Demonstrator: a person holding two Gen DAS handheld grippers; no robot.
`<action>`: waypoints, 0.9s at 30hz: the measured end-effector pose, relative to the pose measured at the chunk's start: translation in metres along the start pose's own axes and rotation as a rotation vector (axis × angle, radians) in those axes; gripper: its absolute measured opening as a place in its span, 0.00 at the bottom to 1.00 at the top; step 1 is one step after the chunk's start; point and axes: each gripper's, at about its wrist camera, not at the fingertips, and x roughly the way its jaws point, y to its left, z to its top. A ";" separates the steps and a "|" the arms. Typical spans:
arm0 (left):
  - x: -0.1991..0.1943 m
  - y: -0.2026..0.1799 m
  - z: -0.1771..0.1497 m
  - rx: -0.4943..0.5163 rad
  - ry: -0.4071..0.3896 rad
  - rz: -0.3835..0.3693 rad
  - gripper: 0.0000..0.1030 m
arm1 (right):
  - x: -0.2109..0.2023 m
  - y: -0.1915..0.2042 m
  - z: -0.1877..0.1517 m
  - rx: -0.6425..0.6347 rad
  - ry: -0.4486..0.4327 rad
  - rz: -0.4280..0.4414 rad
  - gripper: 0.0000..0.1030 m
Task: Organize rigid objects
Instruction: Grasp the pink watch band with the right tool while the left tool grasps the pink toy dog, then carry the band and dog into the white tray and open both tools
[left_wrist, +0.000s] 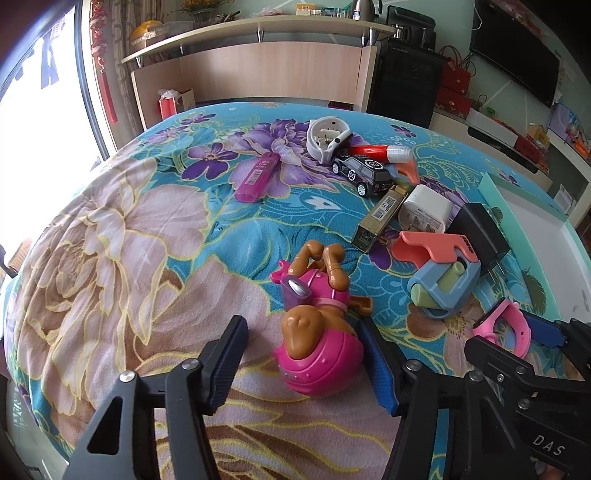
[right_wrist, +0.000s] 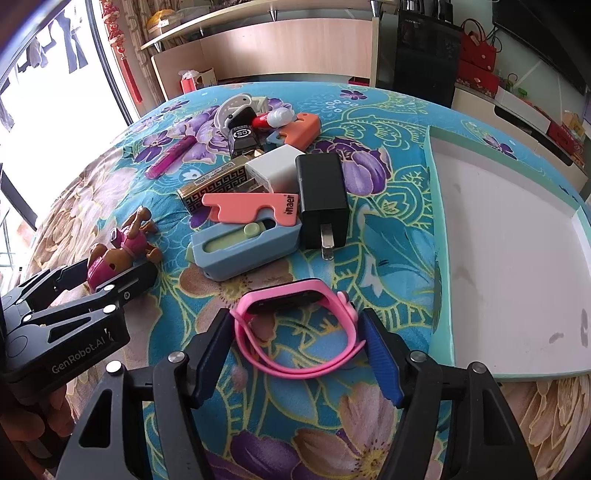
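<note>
A brown toy dog in a pink helmet lies on the flowered bedspread between the open fingers of my left gripper; the right finger is close against its helmet. It also shows in the right wrist view. A pink smartwatch lies between the open fingers of my right gripper, not clamped. It also shows in the left wrist view. A pale green tray with a white floor lies to the right.
Further back on the bed lie a blue and salmon holder, a black charger, a white charger, a gold box, a black toy car, a magenta lighter, a white watch band and a red tube.
</note>
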 end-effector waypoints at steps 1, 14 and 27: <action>-0.001 -0.001 0.000 0.007 -0.001 -0.005 0.52 | 0.000 0.000 0.000 0.000 0.000 -0.001 0.68; -0.019 -0.008 0.005 0.040 -0.052 0.004 0.45 | -0.021 -0.006 0.003 0.024 -0.057 0.008 0.65; -0.052 -0.048 0.059 0.141 -0.175 -0.006 0.45 | -0.062 -0.047 0.041 0.098 -0.200 -0.051 0.65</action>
